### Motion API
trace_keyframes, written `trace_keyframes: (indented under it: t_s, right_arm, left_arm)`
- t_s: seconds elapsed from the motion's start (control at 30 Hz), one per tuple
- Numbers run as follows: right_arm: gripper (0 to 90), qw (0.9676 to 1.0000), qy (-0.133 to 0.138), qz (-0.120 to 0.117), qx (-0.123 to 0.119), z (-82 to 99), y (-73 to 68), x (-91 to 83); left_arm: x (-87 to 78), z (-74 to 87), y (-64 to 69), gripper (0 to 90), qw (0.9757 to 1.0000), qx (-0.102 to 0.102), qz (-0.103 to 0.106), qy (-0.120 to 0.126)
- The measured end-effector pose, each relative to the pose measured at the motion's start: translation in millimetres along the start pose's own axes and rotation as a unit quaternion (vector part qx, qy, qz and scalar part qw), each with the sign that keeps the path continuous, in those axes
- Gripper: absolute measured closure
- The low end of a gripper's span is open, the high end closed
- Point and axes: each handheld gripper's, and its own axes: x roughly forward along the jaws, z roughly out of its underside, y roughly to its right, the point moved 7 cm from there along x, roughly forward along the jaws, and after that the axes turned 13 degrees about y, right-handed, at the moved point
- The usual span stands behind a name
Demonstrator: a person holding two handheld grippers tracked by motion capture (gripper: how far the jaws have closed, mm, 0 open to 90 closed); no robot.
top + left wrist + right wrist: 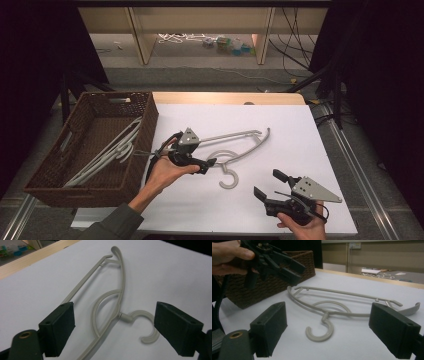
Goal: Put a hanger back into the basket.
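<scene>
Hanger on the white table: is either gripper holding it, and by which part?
Neither. The hanger lies free; left gripper and right gripper have open jaws.

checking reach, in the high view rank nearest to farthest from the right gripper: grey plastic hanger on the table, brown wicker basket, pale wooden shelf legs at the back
1. Grey plastic hanger, up-left of the right gripper.
2. Brown wicker basket, far left.
3. Pale wooden shelf legs, back, beyond the table.

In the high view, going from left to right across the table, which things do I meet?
Wicker basket holding grey hangers → left tongs → loose grey hanger on the white table → right tongs.
</scene>
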Motion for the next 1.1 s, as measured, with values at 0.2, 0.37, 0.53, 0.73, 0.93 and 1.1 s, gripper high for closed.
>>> trace_keyframes:
  t_s: [0.2, 0.37, 0.53, 0.73, 0.93, 1.1]
  right_arm:
    - [15.8, 0.9999, -0.01, -0.005, -0.005, 1.5, -1.3, 0.6]
    - [15.8, 1.0, 0.001, -0.009, 0.002, 1.8, -2.7, 2.5]
    - [15.7, 1.0, -0.006, -0.005, -0.003, 2.3, -1.2, -0.3]
    - [15.8, 1.0, -0.008, -0.002, -0.002, 2.3, -0.7, -2.0]
    - [15.8, 1.0, 0.002, -0.006, 0.004, 2.2, -1.9, 0.5]
    - [15.8, 0.9999, -0.009, -0.005, -0.005, 2.7, -0.7, -0.2]
  left_arm:
    - [9.0, 10.1, -1.3, 20.2, 0.9991, 0.023, 0.012, -0.032]
    - [21.9, 24.6, -4.0, 22.5, 0.9959, 0.027, 0.028, -0.082]
    - [34.2, 35.1, -10.1, 25.4, 0.9921, 0.038, 0.033, -0.115]
    - [42.1, 46.7, -12.0, 31.4, 0.9843, 0.057, 0.053, -0.159]
    - [45.7, 50.8, -12.6, 35.3, 0.9811, 0.06, 0.06, -0.174]
    - [47.6, 56.4, -15.7, 41.5, 0.9766, 0.071, 0.065, -0.192]
